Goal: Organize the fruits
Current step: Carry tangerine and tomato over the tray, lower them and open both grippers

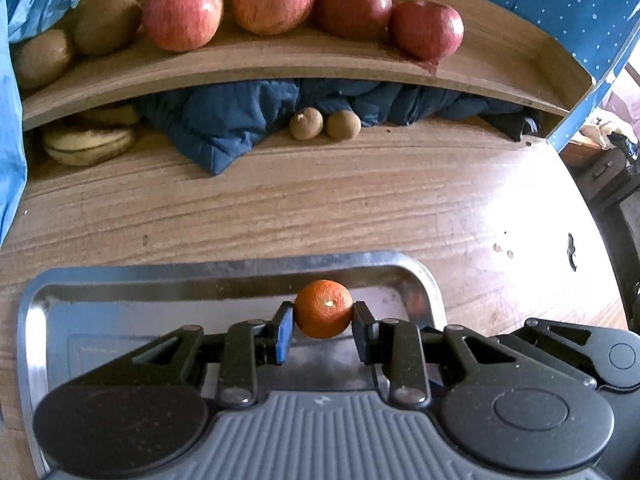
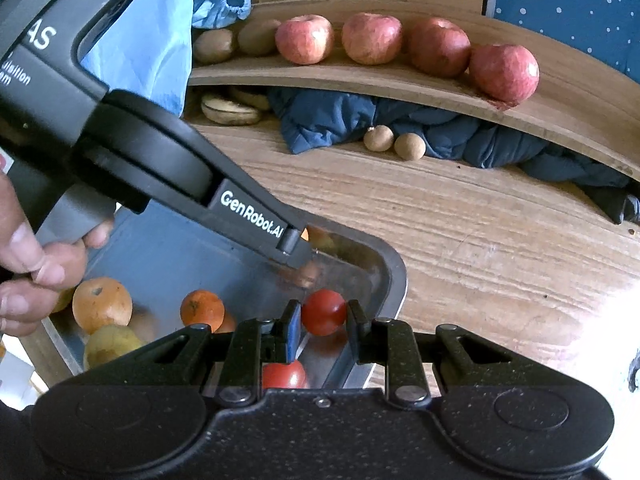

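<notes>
The wooden bench (image 1: 320,208) carries a shelf (image 1: 280,64) along its far edge, where four apples (image 1: 182,14) and two kiwis (image 1: 106,24) already sit in a row, so the fruit is likely being sorted up there by kind. Near the bench's front edge lies the steel tray (image 1: 36,320) with the unsorted fruit. The left tongs (image 1: 323,314) are clenched on a small orange (image 1: 324,308), pads pressing its two sides, just above the tray's far rim. The right tongs (image 2: 323,316) straddle a small tomato (image 2: 323,311) near the tray's far right corner; whether the pads actually press it is hard to tell. To do this well, lift the orange straight up clear of the rim before swinging toward the shelf, keep the squeeze gentle, and close on the soft tomato only lightly.
</notes>
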Motion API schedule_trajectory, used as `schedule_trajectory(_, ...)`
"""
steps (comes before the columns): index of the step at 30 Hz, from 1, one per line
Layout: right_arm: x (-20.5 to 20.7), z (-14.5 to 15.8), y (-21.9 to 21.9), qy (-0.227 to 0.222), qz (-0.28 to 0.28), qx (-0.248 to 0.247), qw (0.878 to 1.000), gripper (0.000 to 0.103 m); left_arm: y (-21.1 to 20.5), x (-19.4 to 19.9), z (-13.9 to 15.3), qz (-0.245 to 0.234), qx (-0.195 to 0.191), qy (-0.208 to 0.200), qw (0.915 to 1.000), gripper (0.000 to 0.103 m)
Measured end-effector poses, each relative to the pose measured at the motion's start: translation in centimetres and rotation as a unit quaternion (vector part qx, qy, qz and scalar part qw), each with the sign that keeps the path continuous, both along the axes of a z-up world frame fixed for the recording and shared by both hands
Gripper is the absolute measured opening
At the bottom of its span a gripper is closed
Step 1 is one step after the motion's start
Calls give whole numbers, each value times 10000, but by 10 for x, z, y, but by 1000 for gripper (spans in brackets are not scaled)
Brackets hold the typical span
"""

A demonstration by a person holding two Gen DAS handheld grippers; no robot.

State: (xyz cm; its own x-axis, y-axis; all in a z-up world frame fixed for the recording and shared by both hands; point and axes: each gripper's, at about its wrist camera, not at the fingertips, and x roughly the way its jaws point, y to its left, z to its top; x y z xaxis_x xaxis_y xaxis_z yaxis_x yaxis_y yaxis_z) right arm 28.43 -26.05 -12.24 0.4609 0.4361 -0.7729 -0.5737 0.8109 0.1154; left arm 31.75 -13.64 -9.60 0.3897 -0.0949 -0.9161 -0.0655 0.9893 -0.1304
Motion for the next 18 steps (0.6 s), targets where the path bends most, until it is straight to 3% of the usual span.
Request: schedule_trajectory(18,-2,-2,0,132,52,-40,9999,25,-1,-6,-3,65,168,230,9996,34)
